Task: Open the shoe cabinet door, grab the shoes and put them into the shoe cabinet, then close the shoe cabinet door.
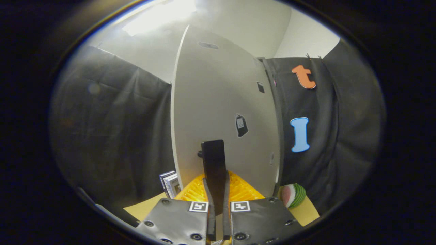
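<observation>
At the bottom centre of the frame, the gripper (217, 204) is clamping both fingers on the door's dark handle (213, 166), likely for swinging the cabinet door (221, 102).

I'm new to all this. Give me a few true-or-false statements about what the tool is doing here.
1. The tool is shut on the dark door handle. True.
2. The cabinet door is dark brown. False: it is pale grey-white.
3. A watermelon-like striped thing lies right of the door. True.
4. The small boxes stand right of the door. False: they stand left of it.
5. Something orange lies beyond the fingers. True.
</observation>
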A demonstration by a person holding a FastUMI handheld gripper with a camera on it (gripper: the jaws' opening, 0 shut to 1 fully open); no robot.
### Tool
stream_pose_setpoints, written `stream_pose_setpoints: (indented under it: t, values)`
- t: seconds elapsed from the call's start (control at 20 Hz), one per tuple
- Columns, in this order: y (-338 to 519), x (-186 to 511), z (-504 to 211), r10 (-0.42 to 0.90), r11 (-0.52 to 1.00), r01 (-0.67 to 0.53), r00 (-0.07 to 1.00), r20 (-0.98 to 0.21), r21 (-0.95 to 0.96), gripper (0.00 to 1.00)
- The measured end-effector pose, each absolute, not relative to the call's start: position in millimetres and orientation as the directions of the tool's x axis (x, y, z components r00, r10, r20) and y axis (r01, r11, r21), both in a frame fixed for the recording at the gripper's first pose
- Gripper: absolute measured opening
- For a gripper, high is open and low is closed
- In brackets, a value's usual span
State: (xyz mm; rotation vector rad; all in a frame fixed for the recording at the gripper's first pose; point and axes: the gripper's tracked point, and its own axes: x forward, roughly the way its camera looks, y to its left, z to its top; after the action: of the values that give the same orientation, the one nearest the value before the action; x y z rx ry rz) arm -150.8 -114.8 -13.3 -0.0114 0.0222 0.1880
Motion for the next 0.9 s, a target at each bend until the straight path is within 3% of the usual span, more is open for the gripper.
stream_pose_setpoints:
  t: [0.3,0.9]
  values:
    - [-152.2,-167.9,-7.8,0.13,0.991,-0.13,0.991,-0.005,-0.039,0.09]
    - [-264.1,-180.9,-0.4,-0.124,0.992,0.124,0.992,0.0,-0.006,0.03]
